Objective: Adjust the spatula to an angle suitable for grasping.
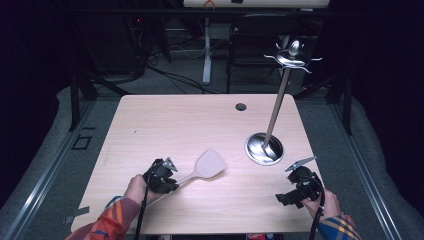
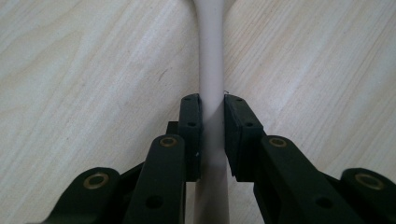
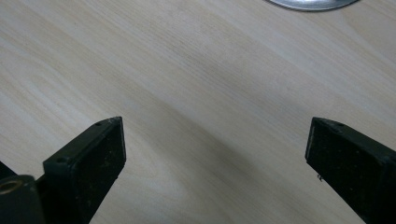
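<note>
While a person in plaid orange-and-blue sleeves (image 1: pixel 107 222) leans over a pale wooden table (image 1: pixel 165 125), the left gripper (image 1: pixel 170 180) clamps its two black jaws on the slim handle of a beige plastic spatula (image 1: pixel 207 165). Seen from the left gripper view, the pads (image 2: pixel 192 128) press the handle from both sides, and the spatula (image 2: pixel 211 70) runs straight ahead over the wood grain. From the high view, its flat blade lies near the middle of the table's near half, pointing away from the left hand (image 1: pixel 136 189) toward the right. The right gripper (image 1: pixel 300 187) sits near the table's right front corner, its jaws spread wide with nothing between them; bare wood fills the gap in the right gripper view. Just beyond it stands a shiny metal utensil stand (image 1: pixel 264 148), a round base with a slender upright pole topped by curled hooks, its rim (image 3: pixel 312 4) edging into the right gripper view.
</note>
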`<state>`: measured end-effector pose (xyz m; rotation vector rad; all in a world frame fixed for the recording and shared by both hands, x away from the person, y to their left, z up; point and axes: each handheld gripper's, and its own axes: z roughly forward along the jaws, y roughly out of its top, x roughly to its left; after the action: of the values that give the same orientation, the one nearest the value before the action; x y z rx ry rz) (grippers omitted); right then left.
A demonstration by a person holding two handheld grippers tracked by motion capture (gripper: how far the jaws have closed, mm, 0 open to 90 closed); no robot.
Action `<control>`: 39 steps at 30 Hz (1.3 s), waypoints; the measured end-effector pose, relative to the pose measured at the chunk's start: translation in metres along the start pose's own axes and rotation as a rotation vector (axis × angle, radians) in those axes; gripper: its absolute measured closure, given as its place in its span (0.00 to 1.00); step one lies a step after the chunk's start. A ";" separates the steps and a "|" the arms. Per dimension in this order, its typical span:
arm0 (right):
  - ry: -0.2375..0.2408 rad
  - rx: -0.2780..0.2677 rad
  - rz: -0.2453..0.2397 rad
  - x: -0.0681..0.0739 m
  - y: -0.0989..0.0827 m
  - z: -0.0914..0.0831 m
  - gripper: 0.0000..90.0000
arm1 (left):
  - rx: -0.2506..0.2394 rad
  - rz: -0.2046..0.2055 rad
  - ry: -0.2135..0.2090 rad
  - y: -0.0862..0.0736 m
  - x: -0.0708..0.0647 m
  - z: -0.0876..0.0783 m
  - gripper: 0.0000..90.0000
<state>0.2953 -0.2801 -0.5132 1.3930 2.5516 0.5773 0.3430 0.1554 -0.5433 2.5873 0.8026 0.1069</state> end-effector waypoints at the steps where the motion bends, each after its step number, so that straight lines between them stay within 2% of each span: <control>1: 0.002 0.002 0.001 0.000 0.000 0.000 0.05 | 0.002 0.000 0.004 0.000 0.000 0.000 0.87; 5: -0.005 0.020 -0.009 0.000 0.000 0.001 0.05 | 0.023 -0.002 -0.006 0.000 0.001 0.003 0.86; 7: -0.002 0.009 0.001 0.000 0.000 0.002 0.05 | 0.049 0.003 -0.009 0.002 0.002 0.007 0.86; 14: 0.004 0.024 -0.013 0.000 0.000 0.003 0.05 | 0.056 -0.004 -0.006 0.003 0.002 0.008 0.85; 17: 0.004 0.034 -0.014 -0.001 0.001 0.003 0.05 | 0.075 -0.002 0.001 0.004 0.001 0.010 0.85; 22: 0.007 0.023 -0.011 0.000 0.001 0.003 0.05 | 0.081 0.023 0.012 0.004 0.000 0.010 0.86; 25: 0.010 0.028 -0.014 0.000 0.001 0.003 0.06 | 0.067 0.037 0.027 0.005 -0.001 0.008 0.86; 29: 0.008 0.024 -0.014 0.000 0.000 0.003 0.06 | 0.014 0.046 0.030 0.007 -0.004 0.001 0.87; 30: 0.008 0.024 -0.014 0.000 0.000 0.003 0.06 | 0.014 0.046 0.030 0.007 -0.004 0.001 0.87; 39: 0.007 0.038 -0.019 0.000 0.001 0.003 0.06 | -0.053 0.053 0.002 0.011 -0.009 -0.006 0.87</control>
<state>0.2970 -0.2790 -0.5159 1.3795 2.5910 0.5342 0.3403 0.1447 -0.5324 2.5598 0.7224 0.1450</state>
